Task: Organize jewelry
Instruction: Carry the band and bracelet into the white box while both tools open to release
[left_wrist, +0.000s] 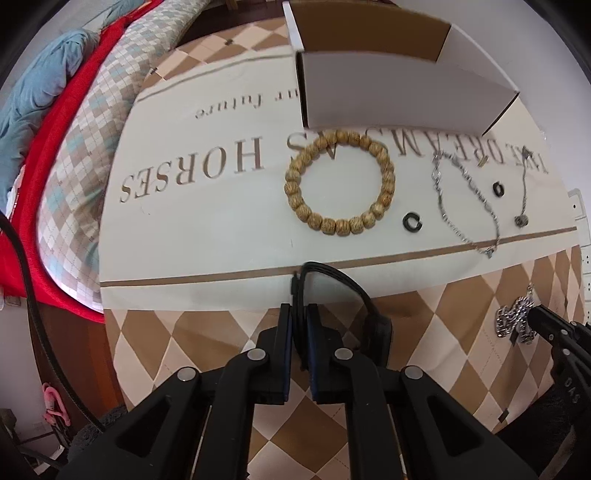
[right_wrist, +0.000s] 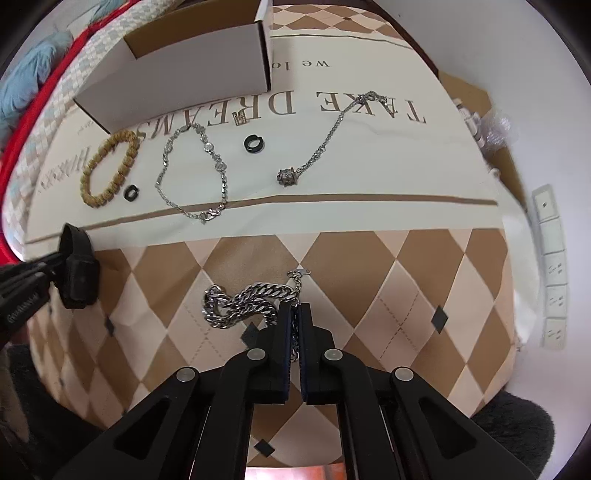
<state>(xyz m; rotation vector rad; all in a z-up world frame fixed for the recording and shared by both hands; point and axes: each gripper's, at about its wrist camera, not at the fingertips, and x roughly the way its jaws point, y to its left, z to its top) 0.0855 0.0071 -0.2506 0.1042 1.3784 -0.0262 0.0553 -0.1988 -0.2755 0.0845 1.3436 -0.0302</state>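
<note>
Bare diamond cloth (right_wrist: 388, 280) near both tools, white box (left_wrist: 388, 92) blocking far edge (jewelry between)

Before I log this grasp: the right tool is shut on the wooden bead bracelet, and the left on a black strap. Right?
Not quite. The right wrist view shows the right tool shut on the silver chain; the bead bracelet lies untouched near the box. The left tool does grip the black strap.

So the right claw (right_wrist: 294, 314) is clamped shut on the end of a chunky silver curb chain (right_wrist: 240, 304), which lies bunched up on the diamond-pattern tabletop (right_wrist: 369, 266). At about 9 o'clock the left claw (right_wrist: 55, 266) pinches a black watch (right_wrist: 77, 273). Up around 11 there's a wooden bead bracelet (right_wrist: 109, 168), a thin silver bracelet (right_wrist: 195, 173), two black rings (right_wrist: 254, 143) and a white box (right_wrist: 192, 74). A pendant necklace (right_wrist: 325, 140) is near 12.
</note>
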